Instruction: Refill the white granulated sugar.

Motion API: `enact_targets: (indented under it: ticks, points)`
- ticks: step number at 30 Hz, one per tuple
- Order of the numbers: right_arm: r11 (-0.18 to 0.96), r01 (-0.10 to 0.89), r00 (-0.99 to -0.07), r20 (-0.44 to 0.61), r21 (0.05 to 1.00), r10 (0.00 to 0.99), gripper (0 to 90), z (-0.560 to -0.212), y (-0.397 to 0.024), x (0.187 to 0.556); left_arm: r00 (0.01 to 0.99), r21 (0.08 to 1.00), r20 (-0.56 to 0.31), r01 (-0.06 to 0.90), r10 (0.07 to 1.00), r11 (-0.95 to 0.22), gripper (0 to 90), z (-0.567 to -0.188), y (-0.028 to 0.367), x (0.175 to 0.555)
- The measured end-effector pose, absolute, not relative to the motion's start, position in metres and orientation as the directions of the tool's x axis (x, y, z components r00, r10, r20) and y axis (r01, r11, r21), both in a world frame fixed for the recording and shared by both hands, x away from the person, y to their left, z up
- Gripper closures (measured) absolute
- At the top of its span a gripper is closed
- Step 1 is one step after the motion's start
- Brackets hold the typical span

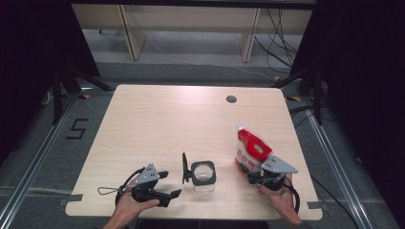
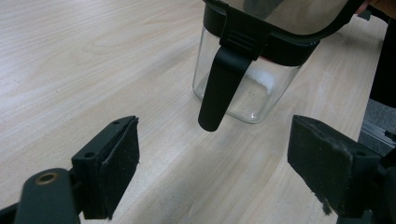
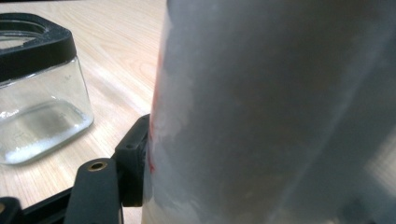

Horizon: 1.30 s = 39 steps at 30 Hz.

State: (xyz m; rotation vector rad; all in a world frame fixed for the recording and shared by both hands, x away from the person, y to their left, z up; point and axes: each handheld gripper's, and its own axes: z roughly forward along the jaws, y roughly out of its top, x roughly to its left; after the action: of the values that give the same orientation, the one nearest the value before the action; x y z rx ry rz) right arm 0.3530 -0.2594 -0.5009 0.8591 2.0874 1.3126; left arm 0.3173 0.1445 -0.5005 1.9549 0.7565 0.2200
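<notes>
A clear glass jar (image 1: 203, 175) with a black rim stands near the table's front edge, its black lid (image 1: 185, 168) flipped up on the left side. A little white powder lies at the jar's (image 2: 247, 88) bottom. My left gripper (image 1: 171, 183) lies left of the jar, open, with the lid's hanging latch (image 2: 222, 84) just ahead of its jaws. A red and white spouted pouch (image 1: 250, 150) stands upright to the right of the jar. My right gripper (image 1: 253, 174) is shut on its lower part. One pad (image 3: 133, 158) presses the pouch's (image 3: 271, 112) side.
The light wooden table (image 1: 167, 119) has a round cable hole (image 1: 231, 99) at the back right. Dark curtains flank both sides, and desk legs and cables stand on the floor beyond the far edge. The jar (image 3: 37, 107) sits close to the left of the pouch.
</notes>
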Motion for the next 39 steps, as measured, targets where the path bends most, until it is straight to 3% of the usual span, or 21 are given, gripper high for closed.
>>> enact_targets:
  ticks: [16, 31, 39]
  points:
    - [0.533, 0.05, -0.695, -0.354, 0.844, 0.626, 36.6, -0.479, -0.245, 0.332, 0.785, 0.853, -0.162, 0.416, 0.598, -0.314, 16.4, -0.499, 0.147, 0.317]
    - [0.623, 0.015, -0.694, -0.44, 0.782, 0.57, 36.7, -0.459, -0.257, 0.309, 0.767, 0.843, -0.18, 0.443, 0.616, -0.306, 16.4, -0.5, 0.147, 0.317]
    - [0.719, -0.031, -0.694, -0.532, 0.695, 0.484, 36.8, -0.448, -0.258, 0.297, 0.763, 0.851, -0.181, 0.438, 0.62, -0.291, 16.4, -0.501, 0.147, 0.317]
